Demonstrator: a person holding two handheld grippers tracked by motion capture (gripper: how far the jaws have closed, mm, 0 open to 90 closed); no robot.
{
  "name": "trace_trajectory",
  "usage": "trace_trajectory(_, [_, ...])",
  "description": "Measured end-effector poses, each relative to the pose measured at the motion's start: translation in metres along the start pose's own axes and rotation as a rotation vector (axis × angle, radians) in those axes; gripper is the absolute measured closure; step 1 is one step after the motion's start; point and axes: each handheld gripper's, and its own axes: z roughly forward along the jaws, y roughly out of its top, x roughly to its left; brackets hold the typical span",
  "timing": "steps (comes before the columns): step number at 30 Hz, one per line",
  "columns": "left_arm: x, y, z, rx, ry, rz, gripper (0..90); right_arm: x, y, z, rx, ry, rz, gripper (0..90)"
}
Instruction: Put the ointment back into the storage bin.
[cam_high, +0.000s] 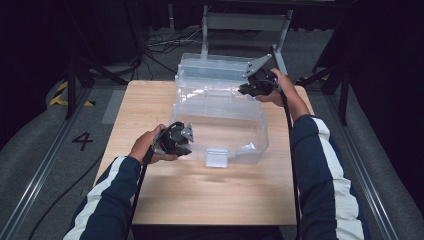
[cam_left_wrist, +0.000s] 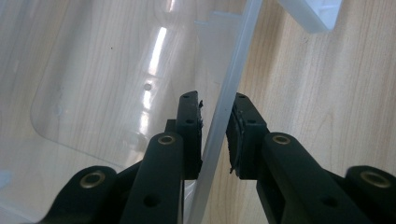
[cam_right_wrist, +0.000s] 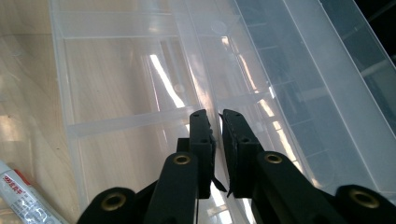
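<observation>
Sitting open, the clear plastic box (cam_high: 220, 120) shows ribbed walls.

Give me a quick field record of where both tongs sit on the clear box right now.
surface: wooden table
work item: clear plastic box, lid raised at the far side
left tongs: jaws straddle the box's rim, one inside, one outside, a gap on the outer side
right tongs: at the box's far right corner by the lid, jaws nearly together; a grip on the plastic cannot be told
other item: a small printed packet on the table beside the box
</observation>
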Motion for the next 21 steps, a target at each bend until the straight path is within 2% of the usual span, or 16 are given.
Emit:
trace_trajectory(3, [0.001, -0.001, 0.003, -0.018, -0.015, -0.021, 76.1, -0.001, 0.0, 0.001, -0.003, 0.015, 0.005, 84.6])
trace_trajectory(11, [-0.002, 0.001, 0.004, 0.005, 0.008, -0.024, 75.2, 0.0, 0.006, -0.001, 0.016, 0.036, -0.025, 87.3])
trace_trajectory(14, [-0.003, 0.003, 0.005, 0.015, 0.01, -0.026, 74.8, 0.004, 0.009, -0.002, 0.026, 0.023, -0.029, 87.4])
trace_trajectory(21, [-0.004, 0.004, 0.005, 0.03, 0.019, -0.031, 74.4, 0.009, 0.011, -0.006, 0.027, 0.025, -0.042, 88.1])
